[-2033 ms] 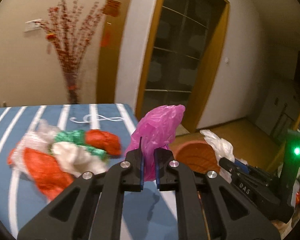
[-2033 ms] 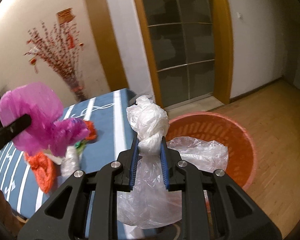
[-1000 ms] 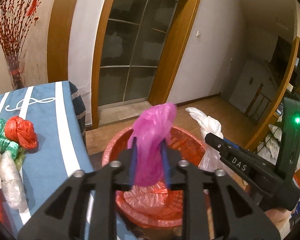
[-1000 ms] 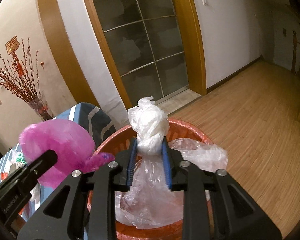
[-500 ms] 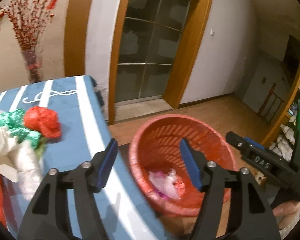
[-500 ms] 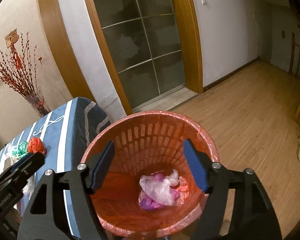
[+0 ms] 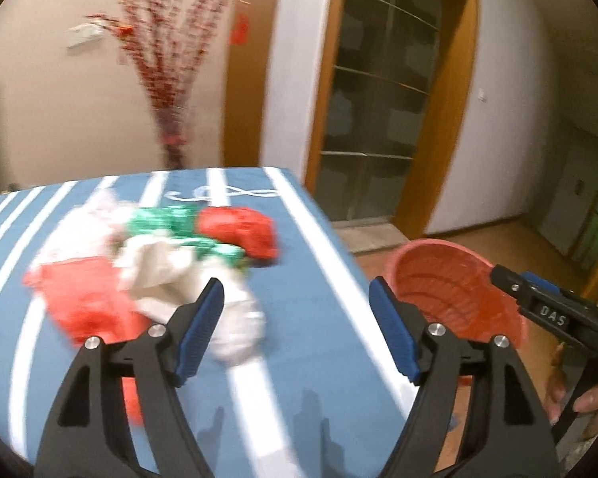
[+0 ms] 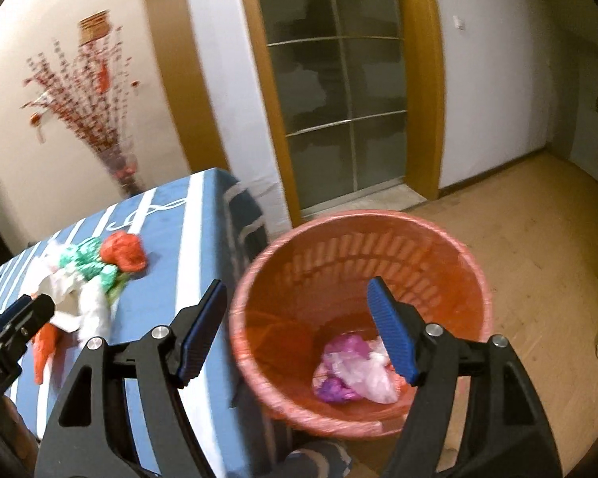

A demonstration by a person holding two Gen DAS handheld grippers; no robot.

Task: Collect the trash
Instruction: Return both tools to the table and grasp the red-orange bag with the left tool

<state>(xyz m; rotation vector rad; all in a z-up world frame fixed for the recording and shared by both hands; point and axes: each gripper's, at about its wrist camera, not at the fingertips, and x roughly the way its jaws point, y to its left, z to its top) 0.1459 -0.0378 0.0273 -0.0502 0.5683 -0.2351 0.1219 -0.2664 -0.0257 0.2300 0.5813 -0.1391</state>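
Note:
A pile of crumpled plastic bags lies on the blue striped tablecloth (image 7: pixel 315 342): a red bag (image 7: pixel 239 231), a green one (image 7: pixel 167 219), a white one (image 7: pixel 171 271) and another red one (image 7: pixel 79 298). My left gripper (image 7: pixel 297 334) hovers over the table just right of the pile, its jaws still opening with nothing between them. My right gripper (image 8: pixel 297 326) stands open and empty above the orange basket (image 8: pixel 358 239). At the basket's bottom lie a magenta bag (image 8: pixel 335 386) and a clear white bag (image 8: pixel 366 374).
The orange basket (image 7: pixel 450 279) stands on the wooden floor right of the table edge. A vase of red branches (image 7: pixel 171 91) stands behind the table against the wall. A glass door (image 8: pixel 339 91) in a wooden frame lies beyond the basket. A hand (image 7: pixel 590 398) holds the right gripper.
Both grippers opened and dropped the magenta and white bags into the basket. The left gripper then swung left, from over the basket back toward the pile on the table.

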